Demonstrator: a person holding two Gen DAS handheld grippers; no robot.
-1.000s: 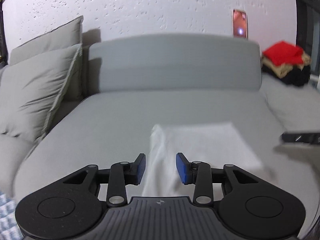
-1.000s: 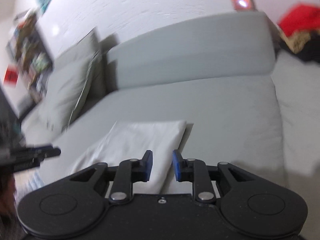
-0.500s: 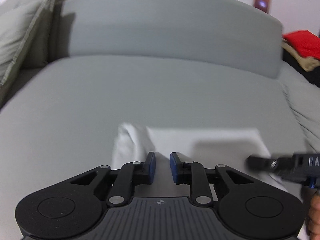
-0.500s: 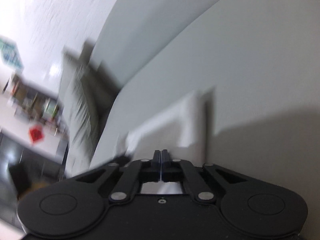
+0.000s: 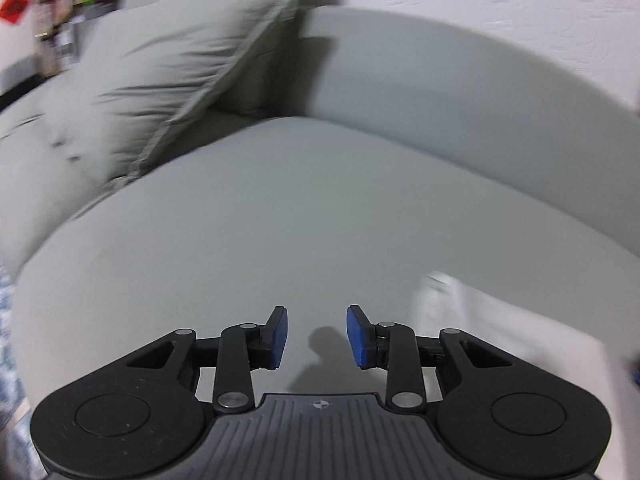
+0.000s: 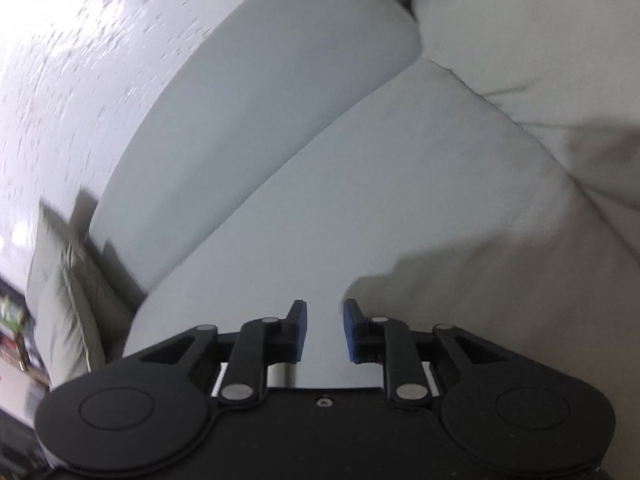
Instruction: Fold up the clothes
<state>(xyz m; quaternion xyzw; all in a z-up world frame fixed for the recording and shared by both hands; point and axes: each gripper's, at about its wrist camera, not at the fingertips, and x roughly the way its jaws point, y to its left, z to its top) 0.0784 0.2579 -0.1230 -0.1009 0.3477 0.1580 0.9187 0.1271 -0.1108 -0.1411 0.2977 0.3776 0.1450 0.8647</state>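
A white folded garment (image 5: 512, 332) lies on the grey sofa seat (image 5: 320, 220), at the lower right of the left wrist view. My left gripper (image 5: 317, 336) is open and empty, just left of the garment, over bare seat. My right gripper (image 6: 325, 330) is open and empty, close above the sofa seat (image 6: 380, 220). A thin white strip (image 6: 219, 380) shows under the right gripper's links; I cannot tell if it is the garment.
Grey cushions (image 5: 160, 72) lean at the sofa's left end, and show in the right wrist view (image 6: 68, 300). The backrest (image 5: 460, 80) runs behind the seat. A second seat cushion (image 6: 560, 60) adjoins on the right. Shelves (image 5: 72, 4) stand far left.
Both grippers have opened; the right was fully shut half a second ago. The left has swung left, so the garment now sits at its right. The right view has turned off the garment.
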